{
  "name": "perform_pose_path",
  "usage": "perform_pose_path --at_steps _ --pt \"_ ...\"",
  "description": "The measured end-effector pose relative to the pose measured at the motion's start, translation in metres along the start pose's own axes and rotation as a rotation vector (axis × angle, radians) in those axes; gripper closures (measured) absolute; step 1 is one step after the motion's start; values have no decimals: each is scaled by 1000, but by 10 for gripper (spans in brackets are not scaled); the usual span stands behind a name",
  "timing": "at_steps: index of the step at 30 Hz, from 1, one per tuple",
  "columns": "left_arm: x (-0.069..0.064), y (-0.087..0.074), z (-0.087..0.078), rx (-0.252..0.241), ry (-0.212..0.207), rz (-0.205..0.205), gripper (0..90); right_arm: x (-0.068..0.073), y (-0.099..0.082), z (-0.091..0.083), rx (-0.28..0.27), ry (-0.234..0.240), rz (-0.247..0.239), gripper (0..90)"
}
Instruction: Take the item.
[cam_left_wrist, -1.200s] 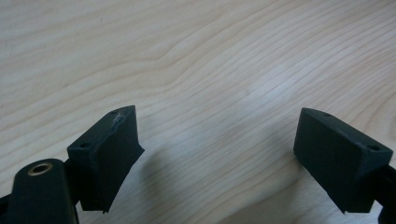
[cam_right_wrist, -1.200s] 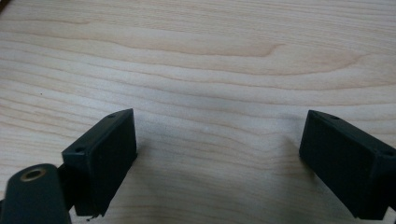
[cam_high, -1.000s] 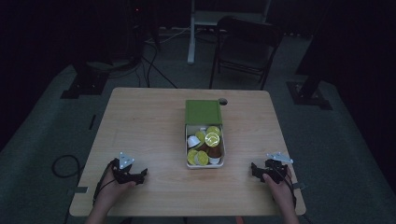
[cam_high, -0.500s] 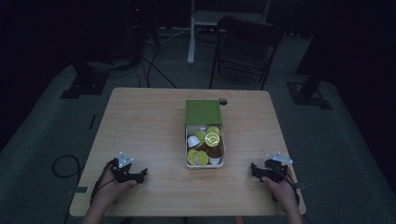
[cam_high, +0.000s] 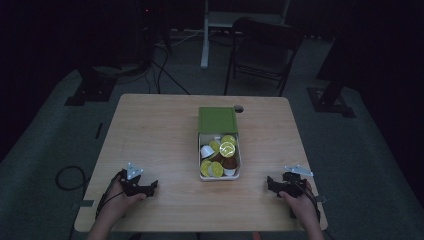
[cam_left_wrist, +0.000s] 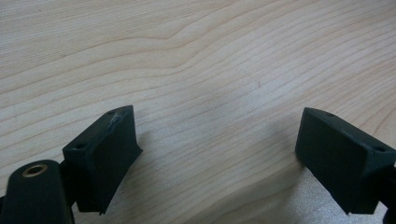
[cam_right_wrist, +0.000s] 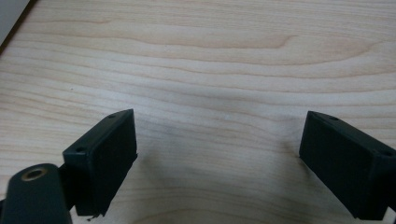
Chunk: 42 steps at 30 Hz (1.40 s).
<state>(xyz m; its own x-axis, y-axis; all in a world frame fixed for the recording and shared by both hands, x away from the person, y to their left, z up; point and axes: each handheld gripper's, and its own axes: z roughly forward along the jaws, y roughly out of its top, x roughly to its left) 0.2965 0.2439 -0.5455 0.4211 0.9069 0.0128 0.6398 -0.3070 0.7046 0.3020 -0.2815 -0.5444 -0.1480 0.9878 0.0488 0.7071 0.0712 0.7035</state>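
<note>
A white box with its green lid folded back stands mid-table, holding several yellow, white and brown capsules. My left gripper rests on the table near the front left edge, pointing toward the box. Its jaws stand wide apart over bare wood, and the left gripper holds nothing. My right gripper rests near the front right edge, also pointing inward. In its own view the right gripper is open and empty above the tabletop.
The light wooden table has a small dark hole behind the box. A folding chair and stand legs are on the dark floor beyond the far edge. A cable loops on the floor at left.
</note>
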Motion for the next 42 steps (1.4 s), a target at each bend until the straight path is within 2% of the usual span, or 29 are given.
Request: perform_pose_path --at_steps 2,9,18,23,35,42 --pt "0 0 0 0 0 0 134 1 0 -1 3 -7 0 134" --pt "0 0 0 0 0 1 131 5 4 -5 -13 -2 -9 133" --pt "0 1 1 2 0 1 121 18 14 -17 -28 33 -50 136" --pt "0 1 1 1 0 1 121 28 22 -25 -56 54 -61 141" --pt "0 1 1 1 1 1 121 55 43 -50 -133 128 -99 151" --pt "0 1 1 1 1 1 121 75 52 -65 -174 189 -145 152"
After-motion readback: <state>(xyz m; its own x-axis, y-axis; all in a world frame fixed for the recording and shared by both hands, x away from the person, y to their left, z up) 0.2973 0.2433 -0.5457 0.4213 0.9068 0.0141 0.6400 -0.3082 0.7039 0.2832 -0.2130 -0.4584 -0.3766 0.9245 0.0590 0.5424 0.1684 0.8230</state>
